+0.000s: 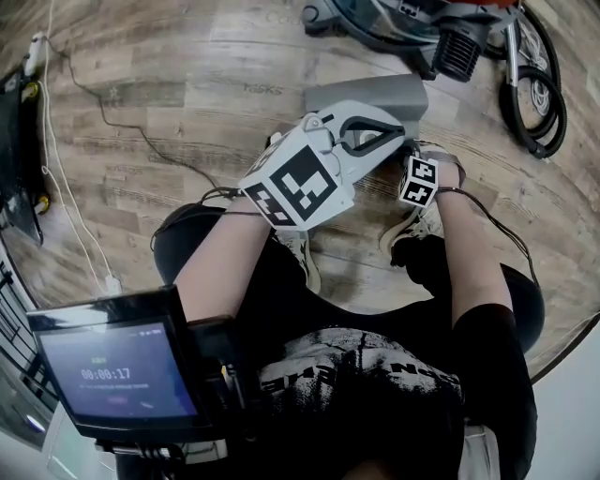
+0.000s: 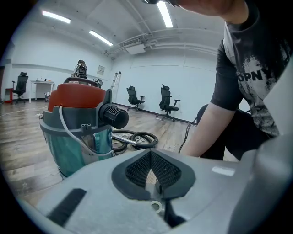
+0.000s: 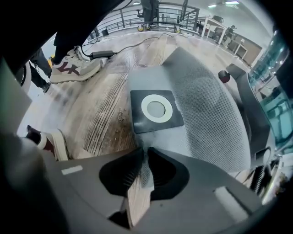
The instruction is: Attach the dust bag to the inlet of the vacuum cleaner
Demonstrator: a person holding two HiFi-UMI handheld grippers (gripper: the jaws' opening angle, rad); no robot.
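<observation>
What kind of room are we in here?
Probably an open office or lab space: plank floor, swivel chairs and a desk at the far side, strip lights overhead. The vacuum stands on the floor.

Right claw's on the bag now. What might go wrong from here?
1. The right claw pinches only a thin edge of the dust bag, away from its collar; the fabric may slip out, or the collar dangle, when lifted.
2. The left claw is shut and empty, so nothing steadies the collar.
</observation>
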